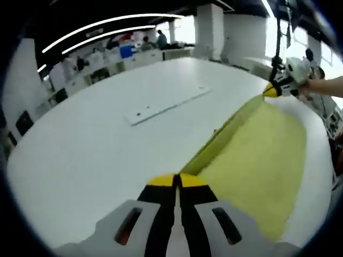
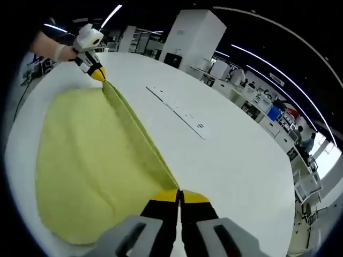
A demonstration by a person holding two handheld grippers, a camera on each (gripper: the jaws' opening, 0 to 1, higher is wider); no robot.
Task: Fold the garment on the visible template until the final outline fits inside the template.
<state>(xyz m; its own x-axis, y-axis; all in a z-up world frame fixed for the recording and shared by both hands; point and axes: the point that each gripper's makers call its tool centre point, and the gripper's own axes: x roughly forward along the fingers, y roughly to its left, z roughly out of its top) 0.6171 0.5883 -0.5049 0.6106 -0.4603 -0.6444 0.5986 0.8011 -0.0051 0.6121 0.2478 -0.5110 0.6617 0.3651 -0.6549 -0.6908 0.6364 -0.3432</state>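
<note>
A yellow garment (image 1: 262, 160) lies spread on the white table (image 1: 91, 144), with one edge lifted and stretched taut between both grippers. My left gripper (image 1: 177, 181) is shut on one end of that edge at the bottom of the left gripper view. The right gripper (image 1: 273, 90) holds the far end at the upper right, with a hand behind it. In the right gripper view the garment (image 2: 91, 160) fans out to the left, my right gripper (image 2: 179, 194) is shut on its edge, and the left gripper (image 2: 96, 72) pinches the far end at the upper left.
A flat white strip (image 1: 166, 104) with small dark marks lies on the table beyond the garment; it shows as a strip (image 2: 177, 111) in the right gripper view. Desks, chairs and people stand in the room behind. The table edge (image 2: 292, 176) curves on the right.
</note>
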